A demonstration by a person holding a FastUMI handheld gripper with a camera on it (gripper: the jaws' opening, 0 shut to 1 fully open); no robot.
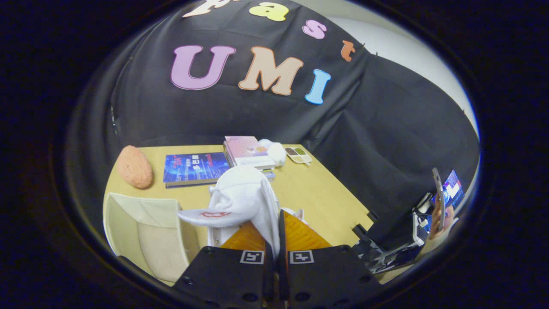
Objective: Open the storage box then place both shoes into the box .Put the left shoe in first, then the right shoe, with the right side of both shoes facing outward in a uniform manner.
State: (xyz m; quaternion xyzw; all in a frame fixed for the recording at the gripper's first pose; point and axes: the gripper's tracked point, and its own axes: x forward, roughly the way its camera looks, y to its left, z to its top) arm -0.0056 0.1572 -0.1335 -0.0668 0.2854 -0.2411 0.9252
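- Gripping a white shoe (242, 201), the hand-held gripper (275, 240) has its two fingers drawn nearly together, with a fold of the shoe's white upper pinched in the narrow gap between them.
- The shoe rises above and ahead of the fingers; its body leans toward 11 o'clock, and a flap with a small red mark juts out toward 9 o'clock.
- Whether the held shoe touches the bench (317, 197) cannot be told; its lower part is hidden behind the fingers.
- A second bit of white footwear (296, 212) peeks out just beside the right finger, at about 1 o'clock from the fingertips; too little shows to say how it lies.
- The storage box (146, 231) sits on the bench at 9 o'clock from the fingers, cream-coloured, with its pale inside showing.
- Beyond the shoe, at about 11 o'clock, a blue book (193, 168) lies flat on the bench; a pink rounded object (134, 166) rests just beside it, farther toward 10 o'clock.
- At 12 o'clock beyond the shoe lies a pink-covered book (248, 152) with a white bundle (274, 151) touching its far corner.
- A small tray (299, 155) with compartments lies near the bundle, toward 1 o'clock.
- Off the bench at 3 o'clock, a person's hand (441, 219) holds a phone (438, 193) upright, near some dark equipment.
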